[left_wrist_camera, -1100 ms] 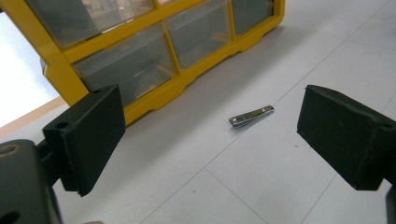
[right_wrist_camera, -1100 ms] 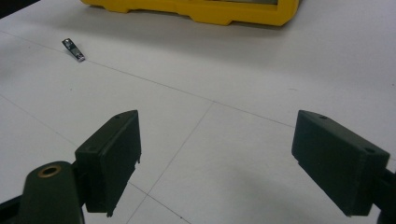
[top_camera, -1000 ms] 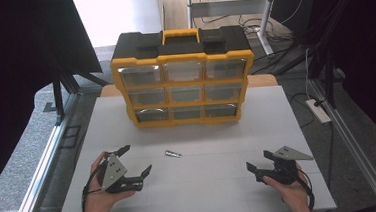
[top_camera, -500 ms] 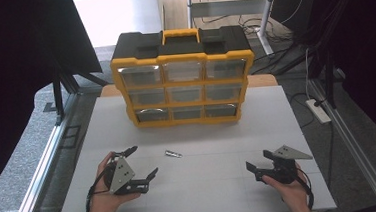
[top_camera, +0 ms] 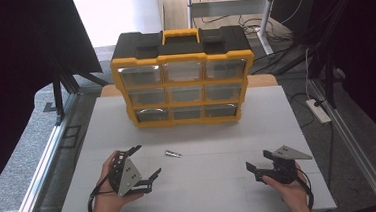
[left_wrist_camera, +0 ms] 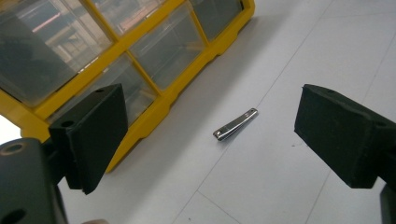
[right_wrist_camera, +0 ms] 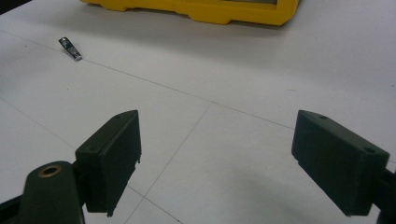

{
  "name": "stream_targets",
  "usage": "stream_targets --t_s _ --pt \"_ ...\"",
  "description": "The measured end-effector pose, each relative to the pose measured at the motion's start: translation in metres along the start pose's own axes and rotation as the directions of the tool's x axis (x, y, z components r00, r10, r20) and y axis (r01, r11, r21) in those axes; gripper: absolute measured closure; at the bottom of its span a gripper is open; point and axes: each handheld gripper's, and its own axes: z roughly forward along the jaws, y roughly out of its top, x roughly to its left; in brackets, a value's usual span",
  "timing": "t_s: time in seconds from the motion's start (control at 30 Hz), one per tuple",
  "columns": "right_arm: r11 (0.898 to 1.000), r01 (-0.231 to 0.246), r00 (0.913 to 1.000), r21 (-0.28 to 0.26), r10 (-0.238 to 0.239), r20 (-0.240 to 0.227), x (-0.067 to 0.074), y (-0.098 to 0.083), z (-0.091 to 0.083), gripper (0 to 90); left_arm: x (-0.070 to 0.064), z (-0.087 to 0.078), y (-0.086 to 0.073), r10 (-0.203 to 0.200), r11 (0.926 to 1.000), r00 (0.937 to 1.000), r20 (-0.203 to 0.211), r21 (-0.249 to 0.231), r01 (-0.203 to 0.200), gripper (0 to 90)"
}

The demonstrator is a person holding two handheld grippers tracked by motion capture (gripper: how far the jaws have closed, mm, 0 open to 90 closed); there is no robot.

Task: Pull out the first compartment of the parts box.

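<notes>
White tabletop (top_camera: 196,185) w/ faint grid lines, dark room around it, grey floor at the sides and a power strip (top_camera: 317,111) off to the right. At the far end of the table stands a yellow-and-black organizer case (top_camera: 183,76), upright, black top w/ a yellow handle, three rows of three clear drawers facing the person. Drawers look shut; contents can't be made out thru the plastic (reflections mostly). Small metal nail clipper (top_camera: 173,153) lies flat on the bare table in front of the case, apart from it, nearer the left side. Left gripper (top_camera: 144,165) is held in the person's left hand (top_camera: 107,197) just left of the clipper and near it, not touching; jaws spread wide, nothing between them, and in the left gripper view the clipper (left_wrist_camera: 236,124) lies ahead between the two pads. Right gripper (top_camera: 257,167), in the right hand (top_camera: 292,194), sits well apart at the near right, jaws also wide apart and empty; its view has the clipper (right_wrist_camera: 70,48) far off at upper left.
</notes>
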Motion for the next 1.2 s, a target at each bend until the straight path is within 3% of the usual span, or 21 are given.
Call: stream_targets --t_s 0.17,0.53,0.83,1.2 --pt "1.000 0.000 1.0000 0.001 0.000 0.005 0.000 0.000 0.000 15.7 0.002 -0.001 0.003 0.051 0.9985 0.9983 -0.026 0.019 -0.051 10.0" --pt "1.000 -0.011 0.9998 0.003 0.011 0.014 -0.002 -0.001 -0.001 15.7 -0.005 0.004 0.006 0.124 0.9917 0.9920 -0.019 0.036 -0.124 9.9" --pt "1.000 -0.016 0.9998 0.003 0.016 0.016 -0.003 -0.001 -0.002 15.7 -0.009 0.005 0.006 0.155 0.9875 0.9873 -0.032 0.034 -0.154 9.7" --pt "1.000 -0.013 0.9998 0.006 0.013 0.016 -0.003 -0.002 -0.001 15.7 -0.011 0.006 0.005 0.210 0.9777 0.9761 -0.057 0.023 -0.209 9.5"
